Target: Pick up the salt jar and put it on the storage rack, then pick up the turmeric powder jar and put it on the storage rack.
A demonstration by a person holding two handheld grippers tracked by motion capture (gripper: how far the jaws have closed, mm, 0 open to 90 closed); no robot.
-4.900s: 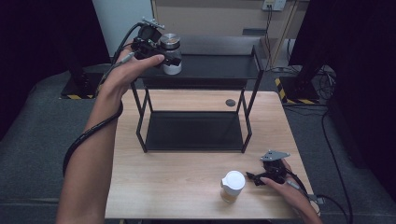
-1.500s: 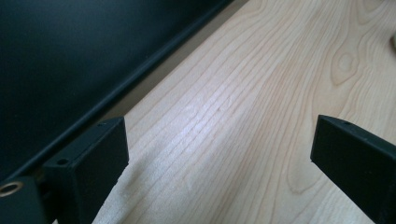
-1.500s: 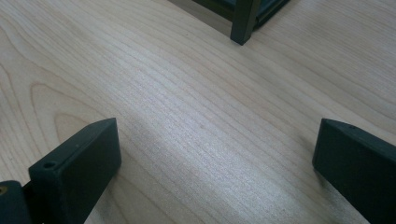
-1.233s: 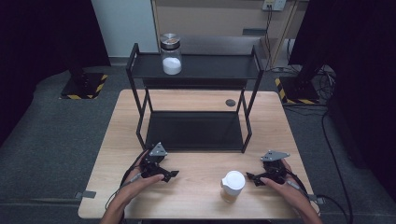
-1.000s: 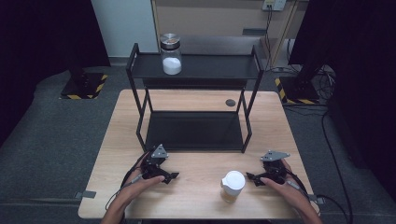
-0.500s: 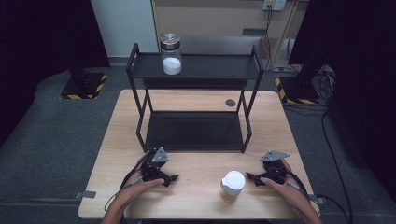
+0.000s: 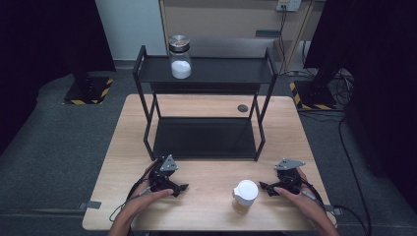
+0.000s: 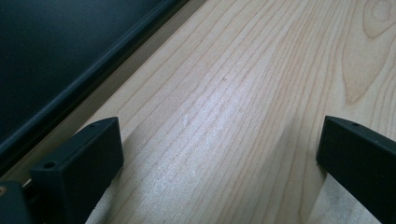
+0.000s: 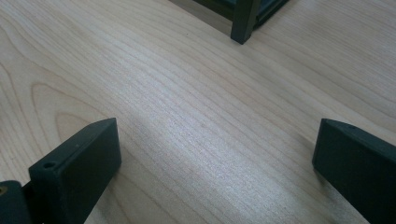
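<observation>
- Left tongs rest on the table left of the cup, jaws wide, having just opened.
- Right tongs just right of the cup, wide, empty.

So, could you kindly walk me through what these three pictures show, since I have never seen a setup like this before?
There is no robot here: a person sits at a wooden table and holds a hand-operated two-jaw gripper in each hand. The high view looks down from above the person. The left gripper rests near the front left of the table, the right gripper near the front right. The other two pictures come from small cameras riding on the grippers, each looking along its own two black jaws. In both, the jaws stand wide apart over bare wood, so nothing is held. The left gripper's jaws have just been opening, with nothing between them. On the table stands a black two-level rack, with a glass jar of white powder on its top shelf. A white-lidded cup stands beside the right gripper.
</observation>
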